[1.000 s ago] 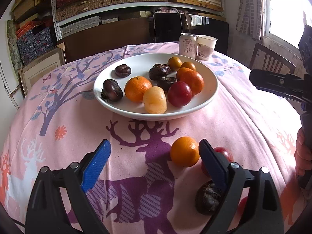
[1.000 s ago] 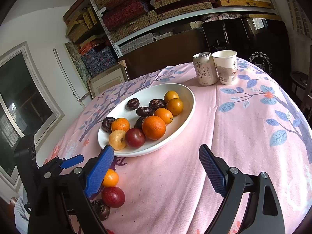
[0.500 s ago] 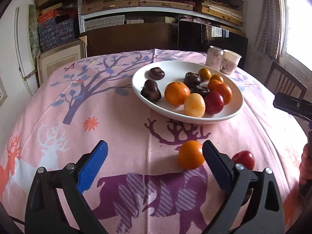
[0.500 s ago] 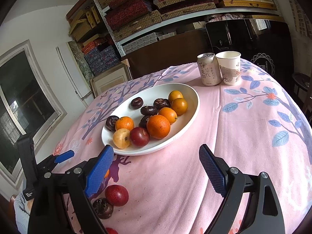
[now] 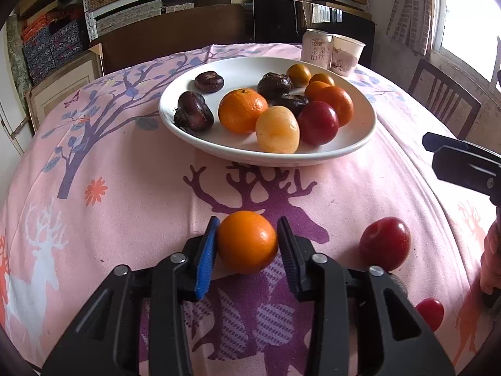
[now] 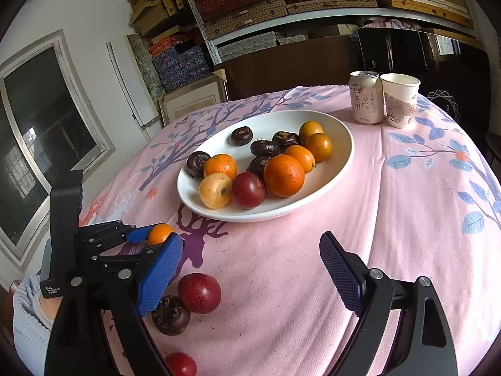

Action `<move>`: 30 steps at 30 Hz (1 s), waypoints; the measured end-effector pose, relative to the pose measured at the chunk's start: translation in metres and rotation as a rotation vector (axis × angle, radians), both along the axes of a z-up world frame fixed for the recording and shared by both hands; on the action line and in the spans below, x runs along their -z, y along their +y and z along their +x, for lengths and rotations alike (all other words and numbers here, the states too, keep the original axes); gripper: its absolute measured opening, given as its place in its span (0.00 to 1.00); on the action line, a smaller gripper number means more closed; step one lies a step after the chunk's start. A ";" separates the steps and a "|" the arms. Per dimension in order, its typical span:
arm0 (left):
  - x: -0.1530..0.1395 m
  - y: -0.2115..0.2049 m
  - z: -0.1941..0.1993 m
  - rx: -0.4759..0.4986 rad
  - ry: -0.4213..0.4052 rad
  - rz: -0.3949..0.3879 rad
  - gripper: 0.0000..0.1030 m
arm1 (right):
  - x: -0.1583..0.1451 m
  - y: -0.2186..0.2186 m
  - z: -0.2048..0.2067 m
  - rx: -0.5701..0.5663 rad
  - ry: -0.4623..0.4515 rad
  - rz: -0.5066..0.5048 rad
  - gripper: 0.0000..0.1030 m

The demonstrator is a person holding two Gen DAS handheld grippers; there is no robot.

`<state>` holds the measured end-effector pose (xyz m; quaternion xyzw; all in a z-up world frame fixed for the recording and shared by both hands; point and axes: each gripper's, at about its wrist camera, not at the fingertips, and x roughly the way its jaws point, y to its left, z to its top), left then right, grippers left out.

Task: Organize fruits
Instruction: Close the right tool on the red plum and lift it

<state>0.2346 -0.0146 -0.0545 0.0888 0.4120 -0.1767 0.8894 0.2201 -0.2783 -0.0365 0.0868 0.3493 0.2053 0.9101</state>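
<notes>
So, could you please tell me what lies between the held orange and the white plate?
Only bare pink tablecloth between orange and plate, in the left wrist view.

soft daylight from an overexposed window (image 5: 469, 15), faint shadows, sharp centre, fisheye bending and dark corners.

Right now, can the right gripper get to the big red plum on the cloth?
Probably yes. The right gripper is open and empty, and the red plum lies just below its left finger, with nothing on top.

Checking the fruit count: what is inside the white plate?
The white plate holds oranges, dark chestnut-like fruits, a red plum and a pale yellow fruit. Anything behind the front fruits is hidden.
</notes>
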 end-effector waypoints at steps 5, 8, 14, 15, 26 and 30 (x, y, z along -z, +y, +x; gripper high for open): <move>-0.003 0.008 -0.002 -0.013 -0.008 -0.028 0.34 | 0.005 0.017 -0.005 -0.068 0.020 -0.039 0.87; -0.005 0.017 -0.002 -0.041 -0.007 -0.045 0.34 | 0.011 0.030 -0.007 -0.110 0.034 -0.076 0.87; -0.004 0.016 -0.001 -0.039 -0.004 -0.039 0.34 | 0.021 0.045 -0.012 -0.156 0.056 -0.122 0.87; -0.004 0.017 -0.001 -0.041 -0.003 -0.039 0.34 | 0.022 0.047 -0.012 -0.159 0.059 -0.127 0.86; -0.001 0.014 0.000 -0.034 0.006 -0.021 0.34 | 0.029 0.050 -0.010 -0.195 0.113 -0.103 0.59; 0.000 0.014 0.000 -0.032 0.007 -0.016 0.34 | 0.032 0.048 -0.008 -0.202 0.133 -0.083 0.50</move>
